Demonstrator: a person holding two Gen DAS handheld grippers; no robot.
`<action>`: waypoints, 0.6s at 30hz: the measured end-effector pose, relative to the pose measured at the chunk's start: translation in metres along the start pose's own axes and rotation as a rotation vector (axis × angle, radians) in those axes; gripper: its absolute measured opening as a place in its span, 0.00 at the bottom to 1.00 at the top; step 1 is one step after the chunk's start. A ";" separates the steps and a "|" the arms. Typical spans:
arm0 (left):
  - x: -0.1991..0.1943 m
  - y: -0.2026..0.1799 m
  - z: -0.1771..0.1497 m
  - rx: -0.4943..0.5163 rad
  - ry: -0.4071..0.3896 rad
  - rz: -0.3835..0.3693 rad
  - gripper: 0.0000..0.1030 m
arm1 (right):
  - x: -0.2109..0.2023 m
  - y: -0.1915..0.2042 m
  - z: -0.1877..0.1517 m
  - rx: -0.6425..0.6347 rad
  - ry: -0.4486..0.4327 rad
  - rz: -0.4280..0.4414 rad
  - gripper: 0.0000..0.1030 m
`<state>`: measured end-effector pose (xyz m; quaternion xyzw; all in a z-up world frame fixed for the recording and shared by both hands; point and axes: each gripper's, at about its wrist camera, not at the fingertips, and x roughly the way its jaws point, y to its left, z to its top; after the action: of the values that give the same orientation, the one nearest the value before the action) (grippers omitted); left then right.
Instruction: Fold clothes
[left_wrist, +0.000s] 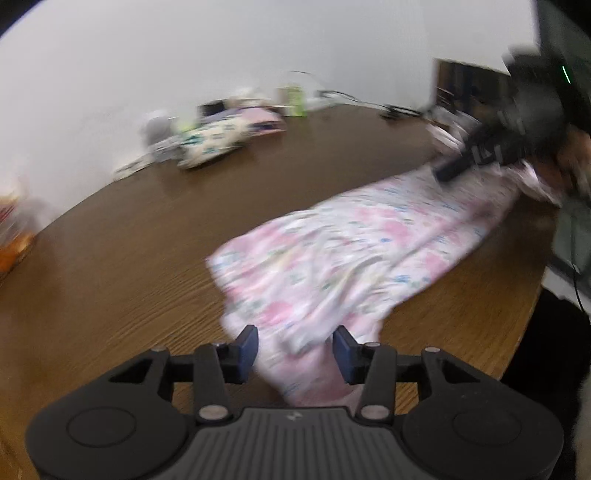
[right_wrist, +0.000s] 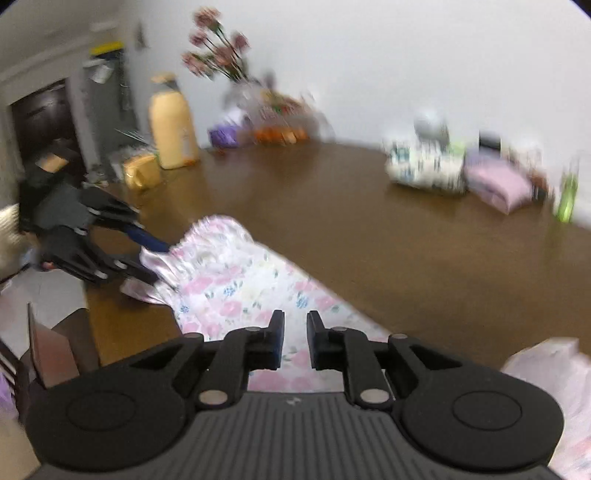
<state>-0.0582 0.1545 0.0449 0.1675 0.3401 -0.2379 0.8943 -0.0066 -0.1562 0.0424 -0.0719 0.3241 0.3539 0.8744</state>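
A brown wooden table stands against a white wall, and both views are smeared by blur. A pink floral garment lies stretched across the table near its edge. The left gripper sits at one end of it with its jaws spread wide; cloth bunches up between the blue pads, but they do not press on it. The right gripper hovers over the other end, jaws a narrow gap apart, with nothing pinched between them. In the left view it shows as a dark shape above the far end of the cloth. Folded clothes lie in a pile by the wall. A yellow bottle and pink flowers stand at the far corner.
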 end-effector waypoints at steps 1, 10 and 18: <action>-0.008 0.009 -0.002 -0.041 -0.011 0.023 0.42 | 0.011 0.007 -0.002 0.001 0.028 -0.013 0.13; 0.030 -0.018 0.066 -0.334 -0.199 -0.007 0.43 | 0.021 0.044 -0.034 -0.067 0.019 -0.072 0.15; 0.091 -0.058 0.060 -0.342 -0.041 -0.014 0.21 | -0.003 0.021 -0.008 0.067 -0.063 -0.206 0.27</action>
<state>0.0015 0.0505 0.0170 0.0056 0.3583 -0.1863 0.9148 -0.0267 -0.1454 0.0404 -0.0645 0.2990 0.2533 0.9178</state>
